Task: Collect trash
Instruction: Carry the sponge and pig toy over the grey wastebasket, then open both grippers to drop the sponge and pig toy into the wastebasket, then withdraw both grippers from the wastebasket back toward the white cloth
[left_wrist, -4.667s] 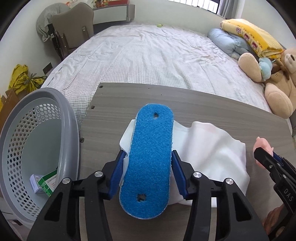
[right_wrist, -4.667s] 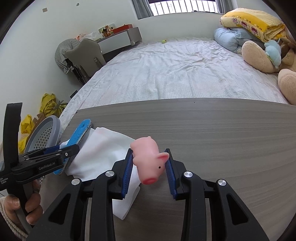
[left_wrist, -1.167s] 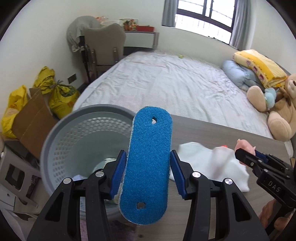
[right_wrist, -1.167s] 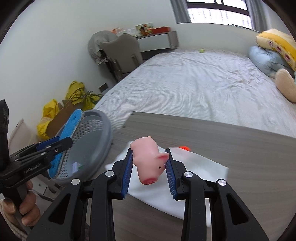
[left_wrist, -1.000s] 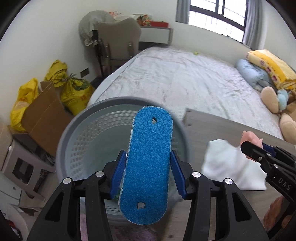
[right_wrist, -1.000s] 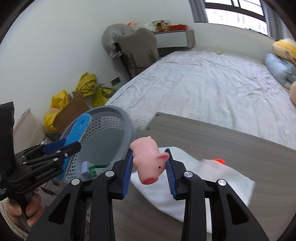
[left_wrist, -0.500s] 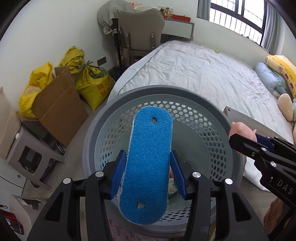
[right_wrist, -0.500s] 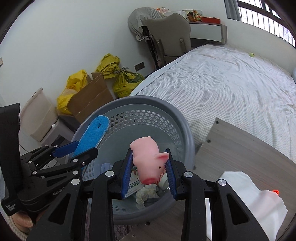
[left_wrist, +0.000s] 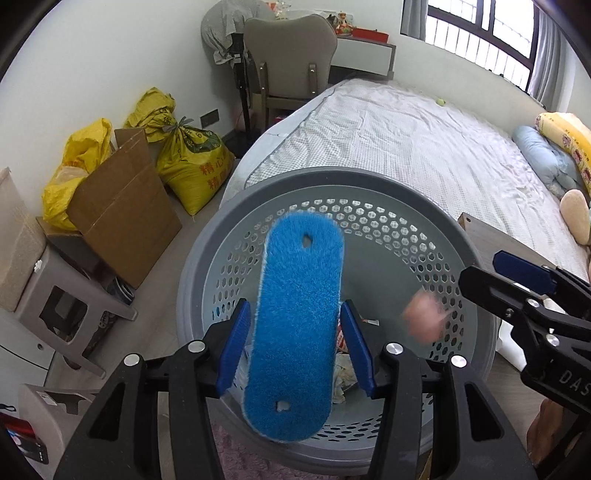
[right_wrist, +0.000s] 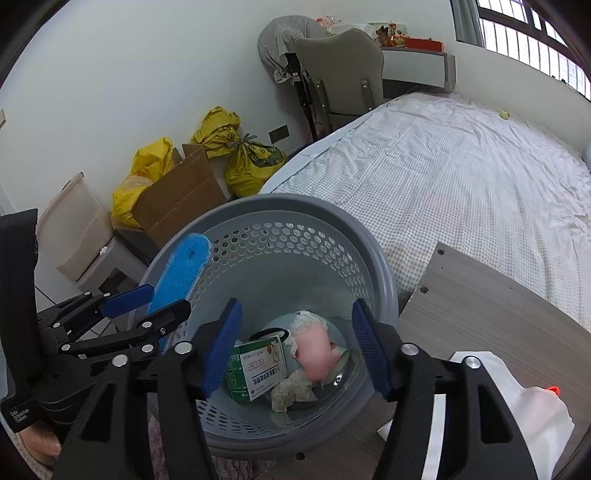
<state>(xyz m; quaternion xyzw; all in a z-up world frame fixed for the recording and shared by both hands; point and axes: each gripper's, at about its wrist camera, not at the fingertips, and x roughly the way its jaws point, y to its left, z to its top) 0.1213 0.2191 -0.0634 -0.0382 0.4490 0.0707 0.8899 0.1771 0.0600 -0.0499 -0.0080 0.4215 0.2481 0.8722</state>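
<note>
Both grippers hang over a grey perforated basket (left_wrist: 332, 173) (right_wrist: 295, 201). My left gripper (left_wrist: 295, 314) (right_wrist: 166, 299) is opening. The long blue sponge pad (left_wrist: 299, 288) (right_wrist: 181, 266) still stands between its jaws, blurred, with a gap on each side. My right gripper (right_wrist: 295, 306) (left_wrist: 480, 267) is opening wide and holds nothing. The pink toy pig (right_wrist: 314, 350) (left_wrist: 424, 317) is a blur falling inside the basket. On the basket floor lie a green and white box (right_wrist: 255, 369) and crumpled tissue (right_wrist: 291, 391).
The wooden table (right_wrist: 480, 306) lies right of the basket and carries a white cloth (right_wrist: 528, 413). Behind are a bed (left_wrist: 424, 140), a chair (left_wrist: 291, 51), yellow bags (left_wrist: 188, 155), a cardboard box (left_wrist: 122, 210) and a grey stool (left_wrist: 55, 295).
Both grippers swung left from the table to above the basket. Both jaws then opened: the pig dropped out of the right one, and the sponge came loose in the left.
</note>
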